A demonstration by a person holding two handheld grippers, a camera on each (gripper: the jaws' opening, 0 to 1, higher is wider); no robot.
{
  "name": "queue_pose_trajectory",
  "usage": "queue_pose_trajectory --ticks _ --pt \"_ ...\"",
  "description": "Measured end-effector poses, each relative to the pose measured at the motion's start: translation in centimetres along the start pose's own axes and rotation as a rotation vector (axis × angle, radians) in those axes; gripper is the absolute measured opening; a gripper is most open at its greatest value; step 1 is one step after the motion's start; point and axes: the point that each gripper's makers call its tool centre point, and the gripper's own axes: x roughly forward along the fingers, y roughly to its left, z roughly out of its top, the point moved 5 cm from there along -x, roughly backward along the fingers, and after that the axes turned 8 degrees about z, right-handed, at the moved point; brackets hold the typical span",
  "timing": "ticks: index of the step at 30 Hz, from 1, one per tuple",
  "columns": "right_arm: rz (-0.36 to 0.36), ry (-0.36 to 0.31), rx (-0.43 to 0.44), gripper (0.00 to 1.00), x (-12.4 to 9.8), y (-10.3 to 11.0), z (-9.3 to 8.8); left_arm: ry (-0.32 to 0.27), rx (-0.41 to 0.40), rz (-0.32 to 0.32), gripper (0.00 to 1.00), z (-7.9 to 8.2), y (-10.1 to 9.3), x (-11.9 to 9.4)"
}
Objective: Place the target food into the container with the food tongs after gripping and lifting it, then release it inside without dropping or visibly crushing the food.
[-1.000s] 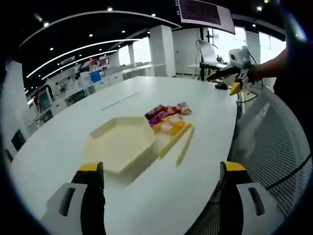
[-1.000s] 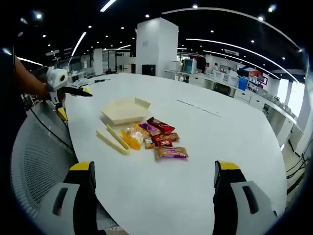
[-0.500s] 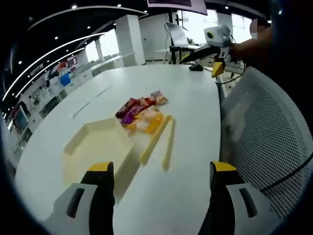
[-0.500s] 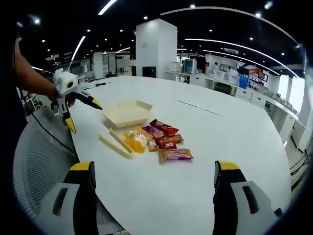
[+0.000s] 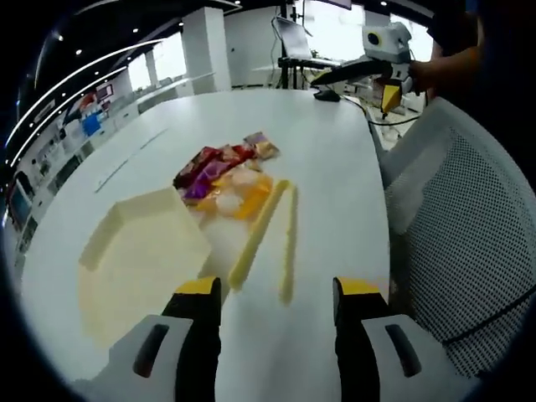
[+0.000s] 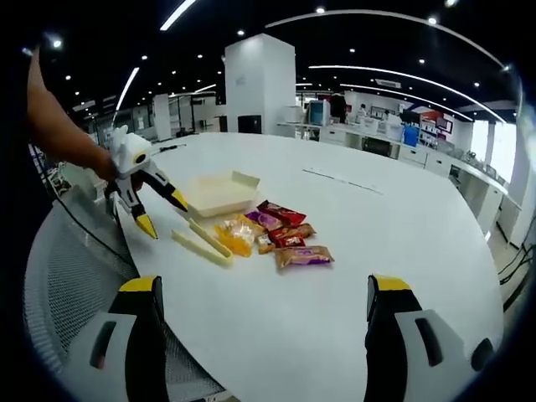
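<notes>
- Tongs [image 5: 266, 230] lie flat on the white worktop [image 5: 335, 167], just ahead of my left gripper [image 5: 276, 289], whose jaws stand apart with nothing between them.
- In the left gripper view the tongs' long axis runs away from me, the 2 arms spread nearer my jaws and drawing together toward the snack pile; I judge the joined end to be the far one, but I cannot tell for sure.
- My right gripper [image 6: 260, 289] hangs back over the worktop edge, jaws wide apart and empty, well apart from everything.
- The food is a heap of wrapped snacks [image 5: 222, 172]: an orange packet touching the tongs' far end, red and purple packets beyond it. In the right gripper view a brown-and-purple packet [image 6: 303, 255] lies a little apart at the near side.
- The container [image 5: 138, 251], a pale hexagonal tray, sits just beside the tongs, on their left in the left gripper view, and looks empty.
- Risks as I judge them:
  - The tongs are thin and flat on the worktop, so my jaws could slide off them or push them into the packets.
  - Clamping both arms too near the spread tips would leave me no way to work them.
  - The packets overlap, so a careless bite could drag 2 at once, or squeeze the contents.
  - The tray looks light and could shift if bumped.
</notes>
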Motion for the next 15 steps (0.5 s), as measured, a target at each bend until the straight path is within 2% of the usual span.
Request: queue_pose_trajectory --ticks 5,15 --pt "-0.007 0.0 0.011 1.0 0.0 -0.1 -0.2 0.014 0.033 -0.007 0.44 0.2 0.3 1.1" --pt "0.006 0.007 0.01 1.0 0.5 0.1 0.0 0.052 0.093 -0.028 0.4 0.4 0.4 2.9"
